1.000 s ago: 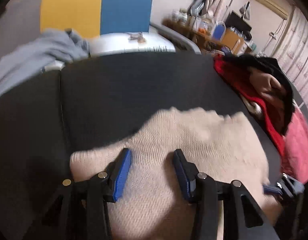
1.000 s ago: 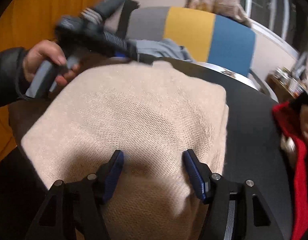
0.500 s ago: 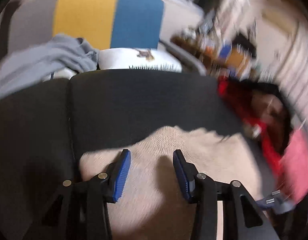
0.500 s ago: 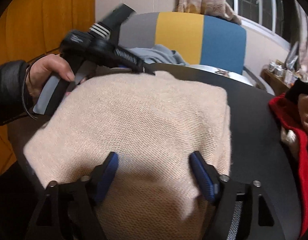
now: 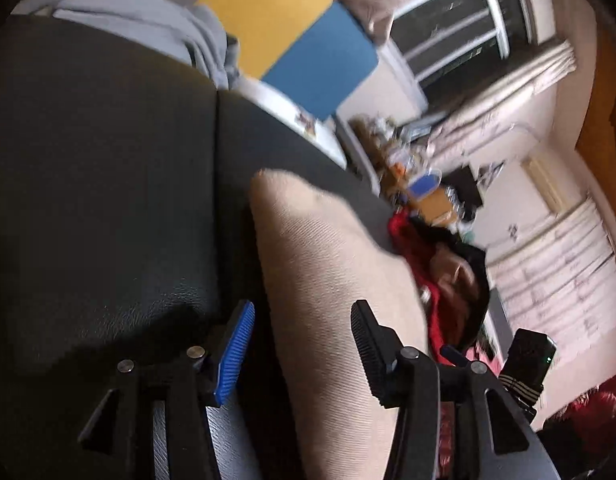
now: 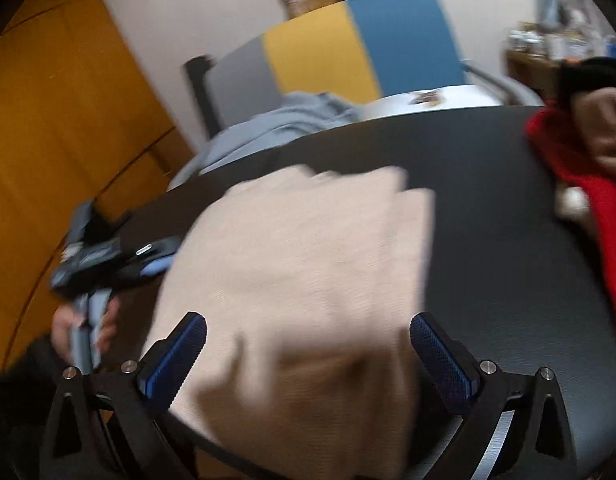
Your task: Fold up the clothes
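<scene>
A folded beige knit sweater (image 6: 308, 264) lies on the black table (image 6: 487, 208). My right gripper (image 6: 308, 356) is open, its blue-padded fingers on either side of the sweater's near edge. My left gripper (image 5: 300, 344) is open and tilted, with the sweater's left edge (image 5: 327, 280) between its fingers. In the right wrist view the left gripper (image 6: 104, 256) shows at the sweater's left side, held by a hand.
A grey garment (image 6: 276, 124) lies at the table's far edge, in front of a grey, yellow and blue chair back (image 6: 347, 52). A red and black clothes pile (image 6: 587, 160) sits on the right. An orange wooden door (image 6: 60, 120) stands left.
The left gripper has swung down to the sweater's left side and tilted. The right gripper has opened wider and drawn back toward the near edge. The sweater still lies folded.
</scene>
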